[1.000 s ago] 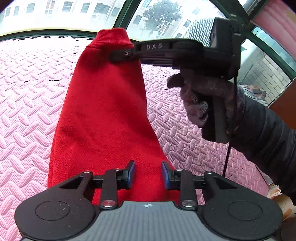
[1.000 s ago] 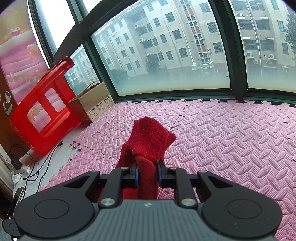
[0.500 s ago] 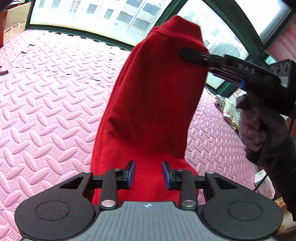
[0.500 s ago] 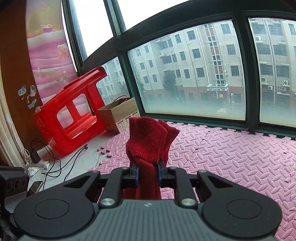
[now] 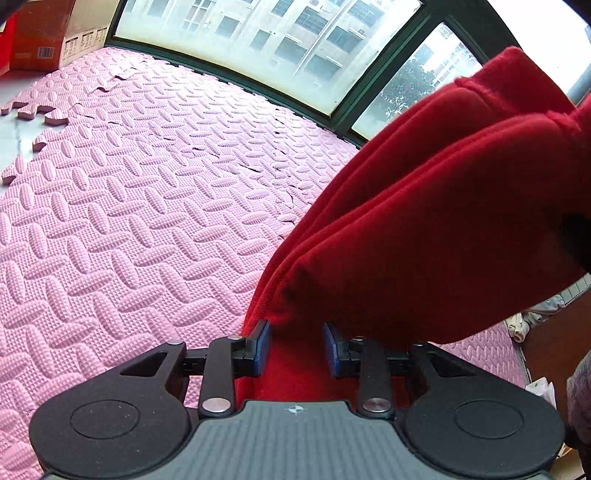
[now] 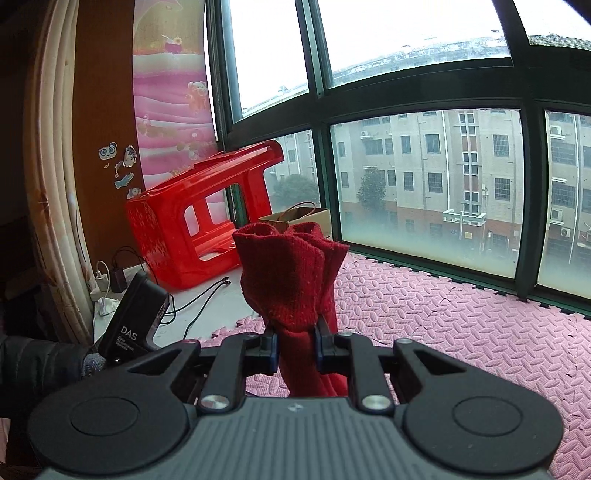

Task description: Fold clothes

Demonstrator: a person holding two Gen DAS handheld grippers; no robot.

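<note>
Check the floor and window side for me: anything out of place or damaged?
Yes. The red plastic stool lies tipped on its side by the window. The pink foam mat has loose, separated tiles at its edge near the cardboard box.

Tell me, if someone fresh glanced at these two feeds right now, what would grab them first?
The red garment: it fills the right half of the left wrist view, draped up from the left gripper, and stands bunched in the right gripper, which is shut on it. Next, the pink foam mat covering the floor, and the red plastic stool tipped by the window at left.
</note>
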